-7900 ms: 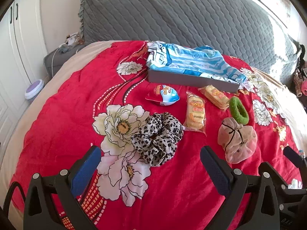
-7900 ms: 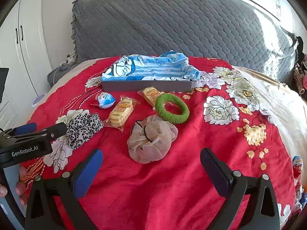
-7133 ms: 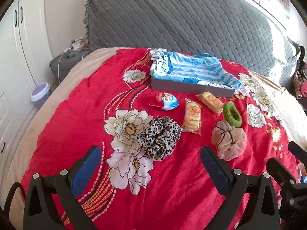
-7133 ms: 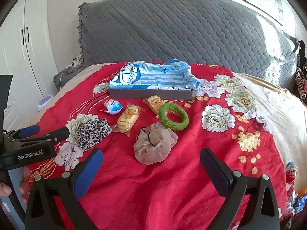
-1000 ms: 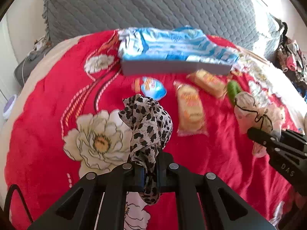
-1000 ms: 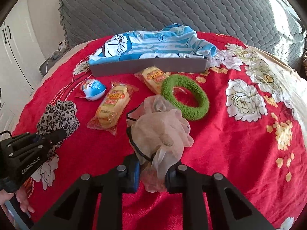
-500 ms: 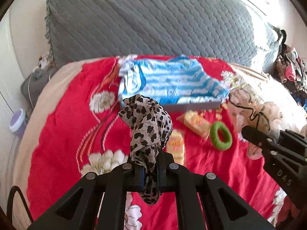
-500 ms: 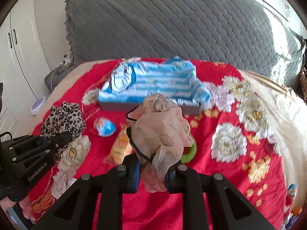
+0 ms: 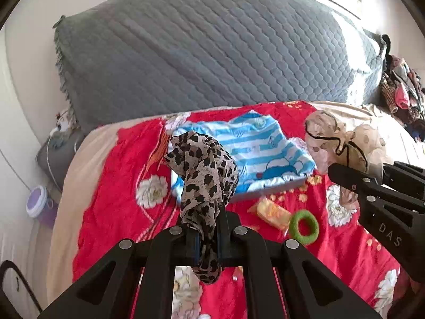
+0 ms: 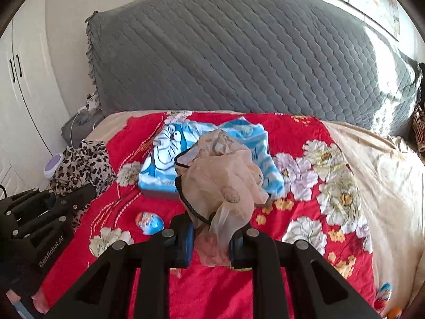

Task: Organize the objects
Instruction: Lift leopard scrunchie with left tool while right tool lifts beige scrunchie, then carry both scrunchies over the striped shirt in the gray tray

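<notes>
My left gripper (image 9: 205, 235) is shut on a leopard-print scrunchie (image 9: 203, 170) and holds it high above the red floral bedspread (image 9: 111, 186). My right gripper (image 10: 211, 235) is shut on a beige sheer scrunchie (image 10: 220, 175), also lifted; it shows in the left wrist view (image 9: 342, 143) too. The leopard scrunchie shows at the left of the right wrist view (image 10: 82, 164). A grey tray lined with blue striped cartoon cloth (image 9: 255, 151) lies on the bed beyond both grippers. A green scrunchie (image 9: 304, 226), a yellow snack pack (image 9: 271, 211) and a blue egg-shaped toy (image 10: 150, 222) lie on the bedspread.
A grey quilted headboard (image 10: 239, 53) rises behind the bed. White wardrobe doors (image 10: 16, 85) stand at the left, with a purple-lidded bin (image 9: 38, 203) on the floor. Clothes hang at the far right (image 9: 401, 95). A beige sheet (image 10: 385, 186) covers the bed's right side.
Both grippers have risen higher with their scrunchies and moved toward the tray. The items on the bedspread now look smaller and lower in view.
</notes>
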`<state>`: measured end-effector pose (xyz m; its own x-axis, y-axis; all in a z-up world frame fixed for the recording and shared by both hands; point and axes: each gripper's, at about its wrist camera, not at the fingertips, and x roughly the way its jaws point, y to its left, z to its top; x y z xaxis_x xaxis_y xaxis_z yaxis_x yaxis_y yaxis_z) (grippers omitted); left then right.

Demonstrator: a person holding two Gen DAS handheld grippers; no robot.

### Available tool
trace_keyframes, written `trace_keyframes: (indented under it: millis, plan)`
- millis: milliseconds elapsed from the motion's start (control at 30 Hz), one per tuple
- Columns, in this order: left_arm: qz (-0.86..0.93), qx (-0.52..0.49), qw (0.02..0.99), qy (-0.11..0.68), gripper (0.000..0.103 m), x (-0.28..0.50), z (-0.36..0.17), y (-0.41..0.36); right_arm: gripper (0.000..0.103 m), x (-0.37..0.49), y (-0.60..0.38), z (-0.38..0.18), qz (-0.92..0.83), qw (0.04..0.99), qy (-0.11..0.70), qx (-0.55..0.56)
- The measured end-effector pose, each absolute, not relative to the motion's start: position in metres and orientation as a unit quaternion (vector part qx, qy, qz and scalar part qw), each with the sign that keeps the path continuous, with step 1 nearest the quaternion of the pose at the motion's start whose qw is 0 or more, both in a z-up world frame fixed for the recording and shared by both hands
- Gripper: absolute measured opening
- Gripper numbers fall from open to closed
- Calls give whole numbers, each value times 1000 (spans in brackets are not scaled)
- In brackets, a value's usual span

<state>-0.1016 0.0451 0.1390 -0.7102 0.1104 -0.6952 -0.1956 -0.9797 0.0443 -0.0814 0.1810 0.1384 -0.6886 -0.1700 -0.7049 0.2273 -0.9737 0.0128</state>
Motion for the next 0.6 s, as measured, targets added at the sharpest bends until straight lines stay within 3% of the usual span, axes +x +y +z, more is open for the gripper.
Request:
trace_keyframes:
  millis: [600]
  plan:
    - [928,-368,61,12,9,-221,169,50,20,-161,180,192,-928,86,66,358]
